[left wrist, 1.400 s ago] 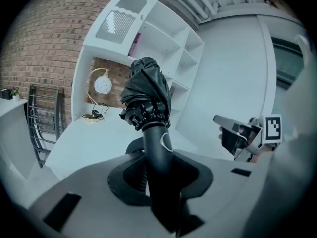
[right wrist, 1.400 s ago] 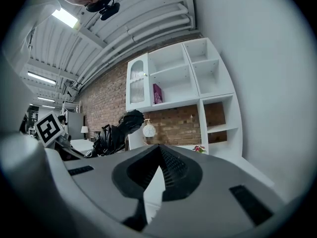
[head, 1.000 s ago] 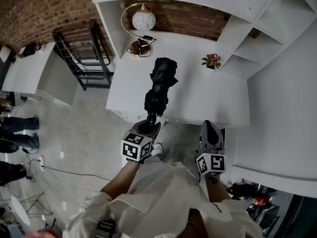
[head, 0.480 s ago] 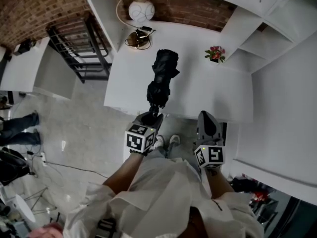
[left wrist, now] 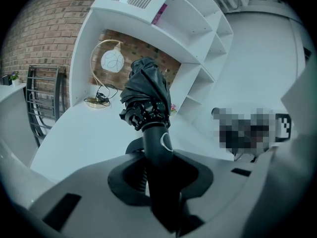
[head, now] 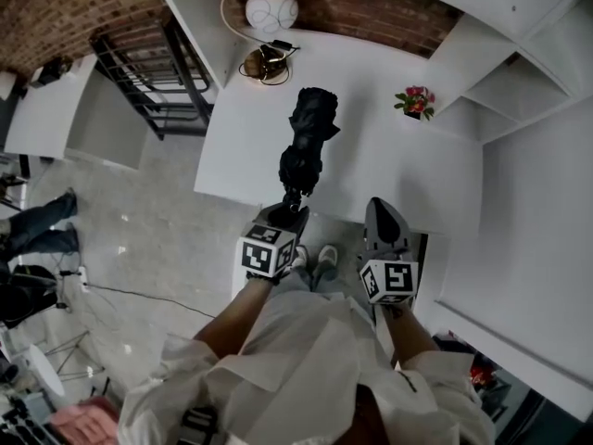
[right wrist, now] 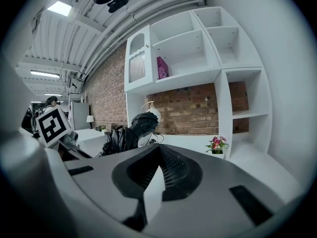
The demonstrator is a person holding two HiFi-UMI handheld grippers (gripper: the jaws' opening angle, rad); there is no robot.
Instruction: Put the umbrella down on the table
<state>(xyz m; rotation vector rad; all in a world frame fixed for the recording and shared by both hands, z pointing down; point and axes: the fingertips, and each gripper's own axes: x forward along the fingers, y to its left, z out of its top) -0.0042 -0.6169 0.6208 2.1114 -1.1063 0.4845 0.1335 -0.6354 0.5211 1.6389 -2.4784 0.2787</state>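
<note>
A brick wall (head: 56, 17) runs along the back of the room. White shelving (head: 519, 44) stands against it and wraps round the right side. Below the shelves sits the white table (head: 389, 165), its near edge just in front of the person in the pale shirt (head: 306, 360).

The folded black umbrella (head: 306, 146) is up in the air over the middle of the table. It tilts up and away from the person with its bunched canopy end highest, and none of it lies on the surface. The left gripper (head: 287, 213) has its jaws clamped on the umbrella's dark handle, which runs straight between them. It sits at the table's near edge and angles downward.

The right gripper (head: 380, 209) hovers beside it, well apart from the umbrella. Its jaws are drawn together with nothing between them.

At the far left corner of the table stands a lamp (head: 271, 12) with a round white globe in a gold hoop. A small pot of pink flowers (head: 416, 102) sits at the far right, near the shelving.
</note>
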